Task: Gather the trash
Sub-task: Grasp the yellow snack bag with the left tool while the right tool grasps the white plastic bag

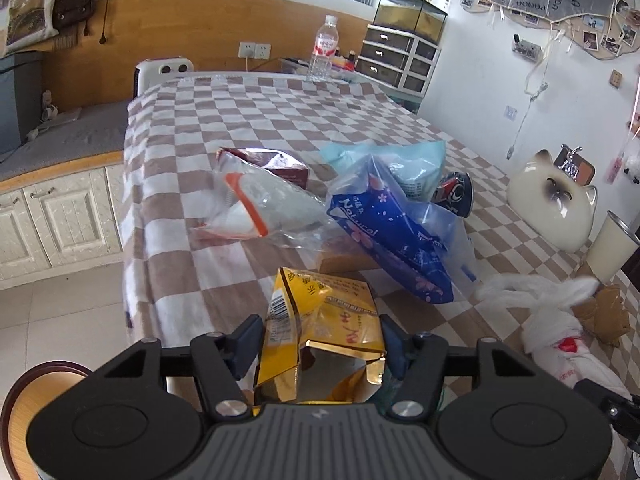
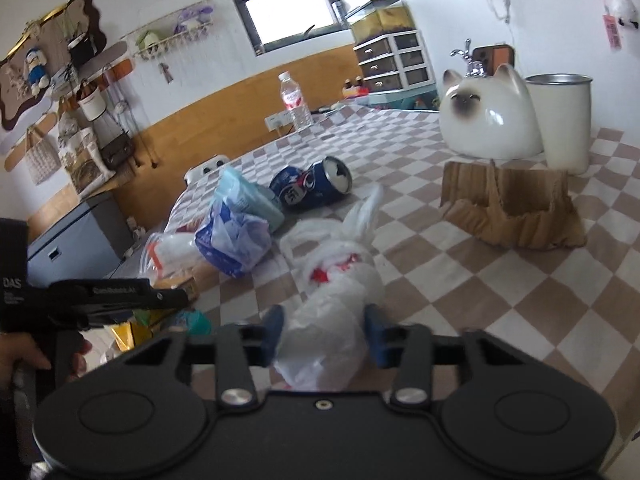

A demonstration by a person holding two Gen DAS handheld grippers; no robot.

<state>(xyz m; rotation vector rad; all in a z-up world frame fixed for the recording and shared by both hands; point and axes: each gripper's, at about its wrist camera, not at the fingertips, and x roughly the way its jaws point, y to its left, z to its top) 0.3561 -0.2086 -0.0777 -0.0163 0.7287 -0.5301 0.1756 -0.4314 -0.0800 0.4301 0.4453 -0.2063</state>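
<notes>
left gripper (image 1: 320,344): jaws sit either side of the torn yellow snack wrapper (image 1: 320,320), right between the fingers at the near edge of the bed. the right pad looks to be touching the foil, the left one has a sliver of gap, so honestly can't tell if it's properly clamped yet.
right gripper (image 2: 324,336): blue pads squeezed in on the crumpled white plastic bag (image 2: 340,280), the near end bulging between them. reads as a grip to me.
bag's long axis: runs straight away from the right fingers toward the crushed blue can (image 2: 316,184), handles trailing at the far end. so the fingers have it by the near end, crosswise to its length. probably dangles if lifted.
wrapper's lie: open torn mouth faces the left camera, body stands up and away, jaws straddle its width.
who's nearer what: each hand already has its own piece. the rest of the trash, meaning the blue natural bag (image 1: 392,236), the clear zip bag (image 1: 256,208) and the can, lies further up the checkered bedspread (image 1: 200,272), ahead of the left gripper and to the left of the right one, so left looks like the closer reach.
bin: a white bin (image 2: 568,120) stands beside the cat ornament (image 2: 488,120), nearer the right hand, though that's only my guess at where it all goes.
</notes>
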